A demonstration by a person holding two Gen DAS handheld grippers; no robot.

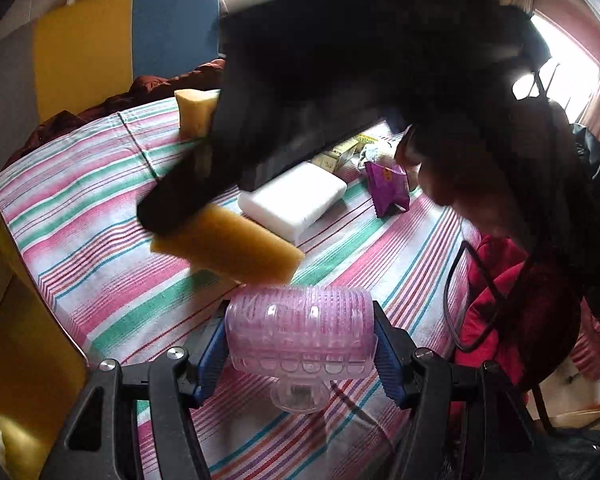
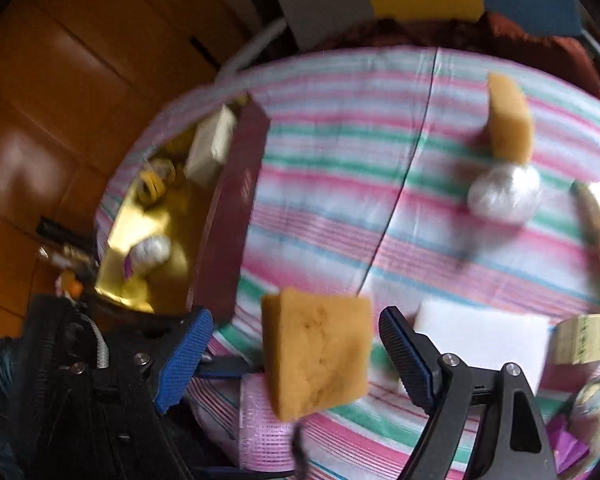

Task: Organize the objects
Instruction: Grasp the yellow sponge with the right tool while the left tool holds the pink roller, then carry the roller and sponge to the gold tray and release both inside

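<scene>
My left gripper [image 1: 300, 340] is shut on a pink ribbed hair roller [image 1: 300, 332], held above the striped bedsheet [image 1: 100, 216]. In the right wrist view a yellow sponge [image 2: 318, 350] sits between the fingers of my right gripper [image 2: 296, 354], whose jaws stand wide apart without touching it. The same sponge [image 1: 228, 246] shows in the left wrist view at the tip of the dark right gripper body. A second yellow sponge [image 2: 510, 118] stands on the sheet farther off. A box with a gold inside [image 2: 148, 240] lies at the left holding small items.
A white foam block [image 1: 294, 200], a purple snack packet [image 1: 388, 186] and a yellow-green carton [image 1: 336, 158] lie on the sheet. A white wrapped ball [image 2: 504, 196] lies near the far sponge. Red clothing [image 1: 512, 300] and a cable hang at the right edge.
</scene>
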